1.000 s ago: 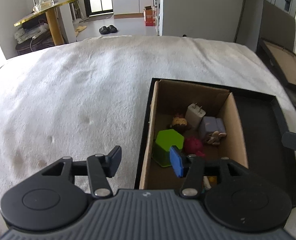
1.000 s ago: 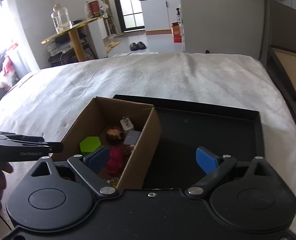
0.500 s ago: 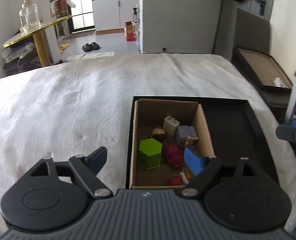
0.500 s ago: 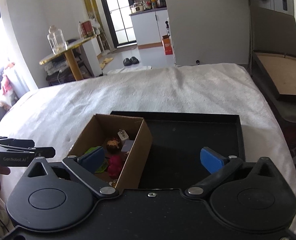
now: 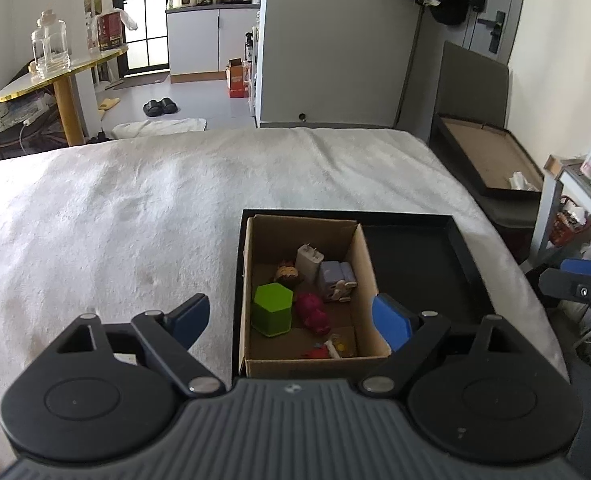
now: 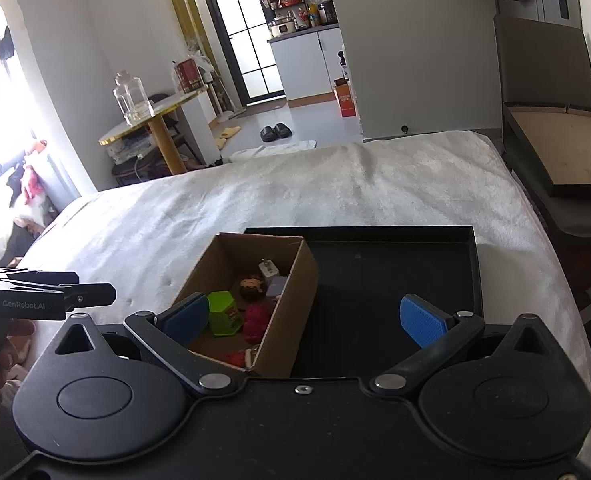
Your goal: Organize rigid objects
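A cardboard box (image 5: 366,264) (image 6: 303,276) stands in the left part of a black tray (image 5: 461,256) (image 6: 473,264) on a white bed. In the box lie a green hexagonal block (image 5: 273,308) (image 6: 224,311), a magenta toy (image 5: 313,312) (image 6: 257,318), a white charger (image 5: 309,258) (image 6: 268,269), a small doll head (image 5: 287,274) (image 6: 251,286), a lilac toy (image 5: 335,278) and small red and yellow pieces (image 5: 327,350). My left gripper (image 5: 291,320) is open and empty, high above the box's near end. My right gripper (image 6: 305,318) is open and empty, above the tray's near side.
The white bedspread (image 5: 135,208) stretches left and behind the tray. A dark cabinet with an open flat box (image 5: 491,156) stands right of the bed. A gold-edged table with a glass jar (image 5: 51,48) stands far left. The other gripper shows at each view's edge (image 6: 43,296).
Both grippers have pulled back and risen, so the box and tray look smaller and farther. Both stay open and empty. The objects in the box have not moved.
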`<state>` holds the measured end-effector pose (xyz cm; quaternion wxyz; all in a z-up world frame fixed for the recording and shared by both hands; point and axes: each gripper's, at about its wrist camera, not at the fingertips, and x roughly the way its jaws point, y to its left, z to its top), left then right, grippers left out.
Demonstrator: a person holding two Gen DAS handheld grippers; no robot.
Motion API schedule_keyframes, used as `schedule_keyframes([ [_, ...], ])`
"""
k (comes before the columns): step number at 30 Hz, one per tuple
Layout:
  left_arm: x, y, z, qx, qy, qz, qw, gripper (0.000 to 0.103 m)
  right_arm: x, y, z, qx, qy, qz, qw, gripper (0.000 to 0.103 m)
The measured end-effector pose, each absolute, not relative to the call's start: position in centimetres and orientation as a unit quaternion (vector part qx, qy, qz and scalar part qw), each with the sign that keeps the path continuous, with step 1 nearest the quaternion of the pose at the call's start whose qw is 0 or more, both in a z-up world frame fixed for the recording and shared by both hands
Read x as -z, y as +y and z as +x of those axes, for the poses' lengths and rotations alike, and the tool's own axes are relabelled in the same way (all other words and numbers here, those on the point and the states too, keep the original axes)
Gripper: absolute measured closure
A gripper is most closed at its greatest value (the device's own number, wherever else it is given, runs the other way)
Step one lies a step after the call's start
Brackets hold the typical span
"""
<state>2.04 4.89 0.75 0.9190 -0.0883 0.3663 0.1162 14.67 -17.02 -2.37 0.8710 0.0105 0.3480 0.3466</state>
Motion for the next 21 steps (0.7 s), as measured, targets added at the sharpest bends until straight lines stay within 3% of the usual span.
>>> schedule_keyframes([
  [21,-2.2,3.1,-0.5,-0.071,0.366,-0.092,0.923,0.014,1.1,-18.8,11.8,-0.371,0.360,0.017,0.856,0.000],
])
